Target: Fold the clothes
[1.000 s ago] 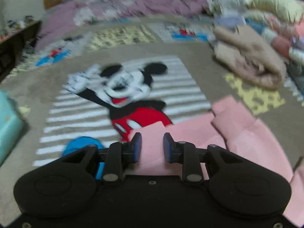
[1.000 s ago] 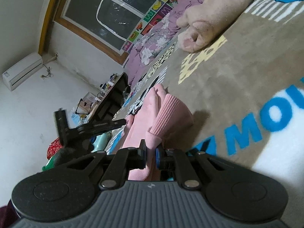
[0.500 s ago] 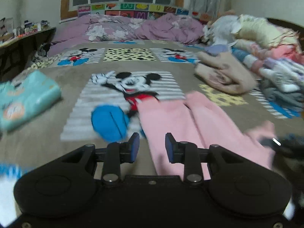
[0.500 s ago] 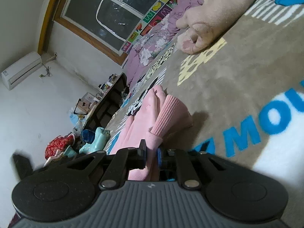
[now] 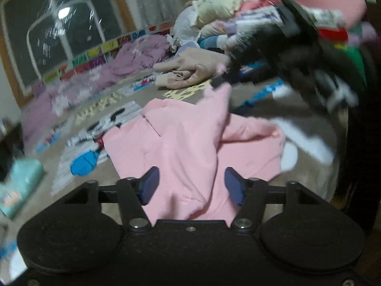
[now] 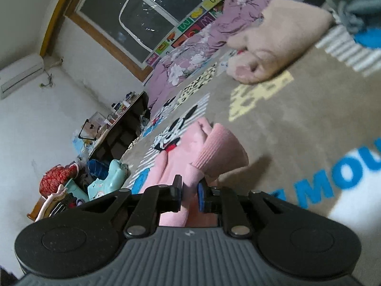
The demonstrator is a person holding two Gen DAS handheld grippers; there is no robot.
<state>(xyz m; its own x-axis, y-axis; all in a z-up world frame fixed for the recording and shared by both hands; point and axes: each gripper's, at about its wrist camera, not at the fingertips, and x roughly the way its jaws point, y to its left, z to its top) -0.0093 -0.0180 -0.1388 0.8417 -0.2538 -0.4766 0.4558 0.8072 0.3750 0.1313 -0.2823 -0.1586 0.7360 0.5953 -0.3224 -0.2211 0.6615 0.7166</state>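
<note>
**Spotter:** What's changing on your side?

**Me:** I'm swinging the left gripper [image 5: 191, 183] around. A second ago it was facing the cartoon mouse print on the blanket [image 5: 247, 100] with pink cloth between its pads; now it's looking across the whole pink garment [image 5: 190, 138], and its jaws are opening. Cloth is lying under the gap, but the blue pads are standing clear of it, so I'm reading that as a let-go.

**Spotter:** And the right?

**Me:** The right gripper [image 6: 189, 194] is pinching a fold of the pink garment [image 6: 190, 171] between nearly closed jaws, just below the ribbed cuff [image 6: 222, 150], which is bunching up at twelve o'clock from the pads. It's been on that cloth the whole second, and it's lifting it a little now. In the left view that lifted corner is peaking at about one o'clock, blurred.

**Spotter:** Where's the garment sitting overall?

**Me:** On the bed, spread over the grey-brown blanket, partly covering the mouse print. A beige folded piece [image 5: 190, 71] is lying farther off at twelve o'clock, and a heap of clothes [image 5: 240, 21] is piling up around one.

**Spotter:** So what does that mean?

**Me:** I'm judging one edge is placed and the left is freeing itself for a new grab, while the right is keeping its corner ready for the fold. The garment is looking rumpled, not folded yet.
</note>
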